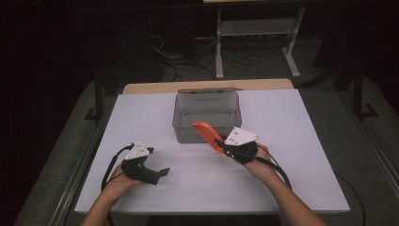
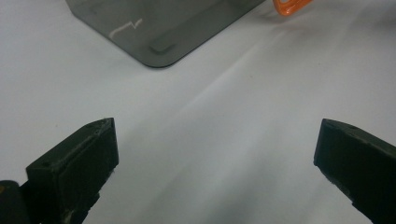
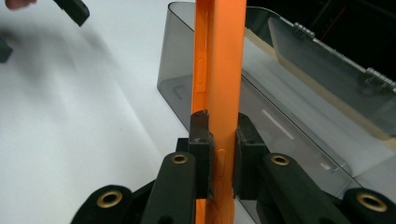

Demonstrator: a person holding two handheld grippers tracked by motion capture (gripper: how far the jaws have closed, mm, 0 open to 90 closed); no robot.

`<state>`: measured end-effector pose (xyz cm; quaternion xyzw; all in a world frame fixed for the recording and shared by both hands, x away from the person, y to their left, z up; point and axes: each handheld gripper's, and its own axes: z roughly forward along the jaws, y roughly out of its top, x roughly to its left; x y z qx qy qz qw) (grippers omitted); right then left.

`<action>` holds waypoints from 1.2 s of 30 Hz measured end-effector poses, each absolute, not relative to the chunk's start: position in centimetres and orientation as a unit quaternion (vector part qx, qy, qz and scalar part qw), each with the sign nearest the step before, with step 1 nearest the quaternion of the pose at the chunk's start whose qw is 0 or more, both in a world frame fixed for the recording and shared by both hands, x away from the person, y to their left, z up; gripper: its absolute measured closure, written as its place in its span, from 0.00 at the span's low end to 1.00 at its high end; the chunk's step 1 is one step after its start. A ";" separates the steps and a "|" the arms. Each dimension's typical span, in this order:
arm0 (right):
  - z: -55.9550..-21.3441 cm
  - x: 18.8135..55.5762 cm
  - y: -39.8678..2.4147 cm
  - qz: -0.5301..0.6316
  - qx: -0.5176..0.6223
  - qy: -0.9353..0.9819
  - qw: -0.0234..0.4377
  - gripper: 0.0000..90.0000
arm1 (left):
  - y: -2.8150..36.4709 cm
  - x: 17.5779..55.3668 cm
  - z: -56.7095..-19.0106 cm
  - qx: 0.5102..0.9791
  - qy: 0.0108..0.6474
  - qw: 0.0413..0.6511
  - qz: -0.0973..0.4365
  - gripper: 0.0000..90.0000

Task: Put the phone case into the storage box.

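- I am holding an orange phone case [image 1: 207,136] in my right gripper [image 1: 221,145]. The jaws are pressed tight on its thin sides, as the right gripper view shows [image 3: 219,154].
- The case is up off the white table [image 1: 291,179]. It slants up and away from my hand, and its far end is at the near wall of the grey see-through box [image 1: 207,115].
- The box sits in the middle of the table, toward the back. Its lid [image 3: 327,60] is flipped open behind it, and I think the box is empty inside.
- My left gripper [image 1: 162,173] rests low by the near left part of the table, well apart from the box. Its jaws are spread wide with nothing between them, which is plain in the left gripper view [image 2: 215,163].
- I think the step now is carrying the case to the box, so the job is about half done.
- Next I need to lift the case a bit higher so its far end clears the near wall, then bring it over the box.
- After that I should tip it down flat and let go gently.
- The case is long, so I may need to turn it to fit along the box.
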<state>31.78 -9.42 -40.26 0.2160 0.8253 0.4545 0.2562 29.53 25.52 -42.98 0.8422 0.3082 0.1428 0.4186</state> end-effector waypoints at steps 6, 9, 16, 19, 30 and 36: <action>-40.2 32.2 -10.1 0.472 0.244 0.818 0.219 0.88 | 25.5 29.5 -42.9 0.842 0.309 0.419 0.143 0.00; -40.1 32.5 -10.4 0.479 0.253 0.815 0.206 0.88 | 25.5 29.5 -42.9 0.842 0.309 0.419 0.143 0.00; -40.1 33.0 -11.1 0.486 0.287 0.807 0.177 0.88 | 25.6 29.6 -42.9 0.840 0.310 0.422 0.144 0.00; -40.0 33.0 -11.3 0.488 0.289 0.805 0.176 0.88 | 25.6 29.6 -42.8 0.837 0.311 0.425 0.146 0.00; -39.2 32.8 -11.9 0.499 0.288 0.801 0.163 0.88 | 25.5 29.4 -42.9 0.826 0.304 0.450 0.153 0.00; -38.6 32.9 -12.1 0.502 0.287 0.800 0.158 0.88 | 25.6 29.4 -43.0 0.824 0.308 0.454 0.144 0.00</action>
